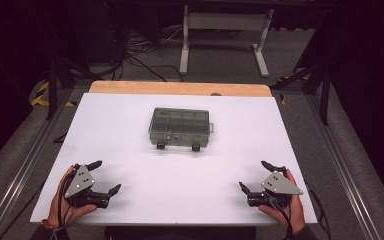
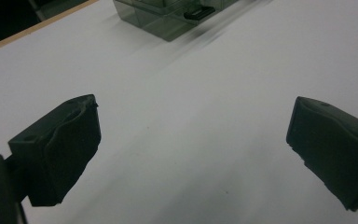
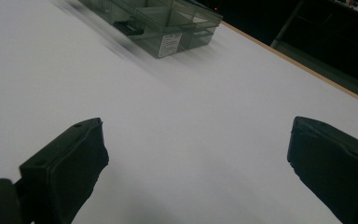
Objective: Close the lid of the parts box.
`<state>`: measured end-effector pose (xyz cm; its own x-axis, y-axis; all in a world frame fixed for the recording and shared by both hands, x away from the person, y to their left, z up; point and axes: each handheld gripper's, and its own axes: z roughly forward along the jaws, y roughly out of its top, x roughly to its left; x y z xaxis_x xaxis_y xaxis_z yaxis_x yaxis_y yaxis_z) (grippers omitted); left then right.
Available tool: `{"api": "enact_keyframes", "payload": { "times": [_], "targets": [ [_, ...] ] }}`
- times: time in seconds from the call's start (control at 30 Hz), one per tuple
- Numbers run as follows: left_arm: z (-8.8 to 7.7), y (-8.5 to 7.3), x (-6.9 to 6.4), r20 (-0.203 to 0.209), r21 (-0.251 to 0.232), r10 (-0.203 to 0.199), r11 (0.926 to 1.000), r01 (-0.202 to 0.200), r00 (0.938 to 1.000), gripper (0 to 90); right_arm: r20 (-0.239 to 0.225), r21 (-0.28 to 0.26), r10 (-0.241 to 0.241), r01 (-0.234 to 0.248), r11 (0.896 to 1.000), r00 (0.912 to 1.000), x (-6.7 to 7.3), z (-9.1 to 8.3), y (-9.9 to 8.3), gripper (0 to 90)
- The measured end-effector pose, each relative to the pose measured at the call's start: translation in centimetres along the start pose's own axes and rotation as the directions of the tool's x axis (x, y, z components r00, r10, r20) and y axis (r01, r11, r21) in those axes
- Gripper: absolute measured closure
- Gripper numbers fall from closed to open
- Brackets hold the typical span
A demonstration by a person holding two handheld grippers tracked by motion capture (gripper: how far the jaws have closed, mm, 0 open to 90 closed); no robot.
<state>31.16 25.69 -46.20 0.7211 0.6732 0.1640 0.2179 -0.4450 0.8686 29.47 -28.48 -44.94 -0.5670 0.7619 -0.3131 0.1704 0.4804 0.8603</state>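
White table top [image 1: 130, 150], wooden far edge [image 1: 180, 88], floor cables [image 1: 140, 50].

The compartment box [image 1: 180, 128] looked like smoky translucent plastic, smooth and faintly glossy (its two latches opaque black). The tabletop [image 1: 130, 150] wore a matt white sheet over a pale wooden edge. Each tool [image 1: 101, 178] [image 1: 256, 175] had dull black, slightly rough pads.

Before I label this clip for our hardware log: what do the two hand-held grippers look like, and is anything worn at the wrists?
Each hand-held tool, the left gripper and the right gripper, has a black body with two chunky black jaws, topped by a grey three-cornered plate with small dark holes. A dark cable trails from each toward the person. The left wrist carries a reddish-orange band; a dark sleeve edge shows at the right wrist.
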Motion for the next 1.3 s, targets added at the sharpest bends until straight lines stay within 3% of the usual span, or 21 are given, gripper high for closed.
{"api": "enact_keyframes", "payload": {
  "times": [0.73, 1.3],
  "targets": [
    [0.92, 0.18, -0.21, 0.027, 0.011, 0.007, 0.9999, -0.007, 0.9996, 3.7, 0.023, -0.003, 0.0, 0.0, 1.0, 0.9997, -0.14, -0.43, -0.13, 4.8],
    [0.83, -0.14, -0.23, 0.007, 0.032, 0.002, 0.9995, -0.002, 1.0, 3.7, 0.006, -0.005, 0.003, -0.003, 1.0, 1.0, -0.15, 0.06, 0.13, 4.8]
  ]
}}
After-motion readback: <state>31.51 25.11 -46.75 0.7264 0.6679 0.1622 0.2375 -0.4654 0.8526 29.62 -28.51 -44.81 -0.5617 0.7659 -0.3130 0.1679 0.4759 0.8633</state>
